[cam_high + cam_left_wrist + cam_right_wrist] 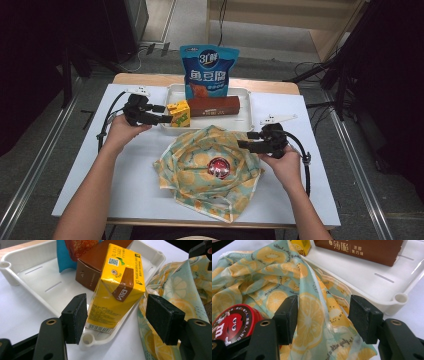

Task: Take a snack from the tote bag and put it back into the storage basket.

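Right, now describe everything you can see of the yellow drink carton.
The yellow drink carton is a small, glossy paper box with a brown band marked VITA, a QR code, a foil straw hole on top and a barcode low on one side. It stands tilted at the front corner of the white tray, against the brown box. The left gripper has its open jaws either side.

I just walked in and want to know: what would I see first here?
A bright yellow drink carton stands at the white tray's front left corner, between the open left gripper's jaws. In front of the tray lies a lemon-print cloth bag with a red round tin inside; the right gripper straddles its edge.
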Demonstrator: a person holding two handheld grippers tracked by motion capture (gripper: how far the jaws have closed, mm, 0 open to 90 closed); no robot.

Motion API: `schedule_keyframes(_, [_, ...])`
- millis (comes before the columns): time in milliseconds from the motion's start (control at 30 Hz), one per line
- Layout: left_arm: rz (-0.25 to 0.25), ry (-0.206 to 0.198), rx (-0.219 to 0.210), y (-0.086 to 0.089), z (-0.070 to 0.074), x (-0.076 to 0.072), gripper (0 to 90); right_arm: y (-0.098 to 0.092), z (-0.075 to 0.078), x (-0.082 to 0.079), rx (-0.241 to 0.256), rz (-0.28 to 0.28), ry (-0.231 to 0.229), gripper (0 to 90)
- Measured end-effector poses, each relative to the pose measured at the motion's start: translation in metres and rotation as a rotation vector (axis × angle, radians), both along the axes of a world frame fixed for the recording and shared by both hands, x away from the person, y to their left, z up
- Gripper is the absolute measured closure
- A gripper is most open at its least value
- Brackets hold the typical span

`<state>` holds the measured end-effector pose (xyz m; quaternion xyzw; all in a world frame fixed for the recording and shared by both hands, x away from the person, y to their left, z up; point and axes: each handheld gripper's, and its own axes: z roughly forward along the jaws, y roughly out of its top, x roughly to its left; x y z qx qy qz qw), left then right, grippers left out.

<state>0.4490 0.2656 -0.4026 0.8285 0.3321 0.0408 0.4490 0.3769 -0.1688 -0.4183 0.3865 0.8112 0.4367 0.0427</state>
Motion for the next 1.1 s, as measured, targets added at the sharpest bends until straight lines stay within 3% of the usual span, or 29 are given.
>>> schedule_keyframes(333, [0.034, 0.018, 0.004, 0.01, -0.002, -0.01, 38.1, 0.001, 0.001, 0.003, -0.001, 0.003, -0.002, 41.7])
schedule_keyframes(467, [0.026, 0.05, -0.001, 0.012, -0.002, -0.014, 46.2, 0.002, 0.001, 0.003, 0.0, 0.006, -0.006, 41.7])
schedule_keyframes(667, [0.024, 0.037, 0.004, 0.01, -0.002, -0.022, 52.3, 0.002, 0.002, 0.003, 0.0, 0.003, -0.005, 41.7])
schedule_keyframes(933, [-0.01, 0.059, -0.004, 0.001, 0.0, -0.025, 70.1, 0.002, 0.003, 0.004, -0.001, 0.003, -0.012, 41.7])
schedule_keyframes(1100, [-0.024, 0.051, 0.0, -0.006, -0.002, -0.026, 85.2, 0.002, 0.003, 0.004, -0.003, 0.005, -0.011, 41.7])
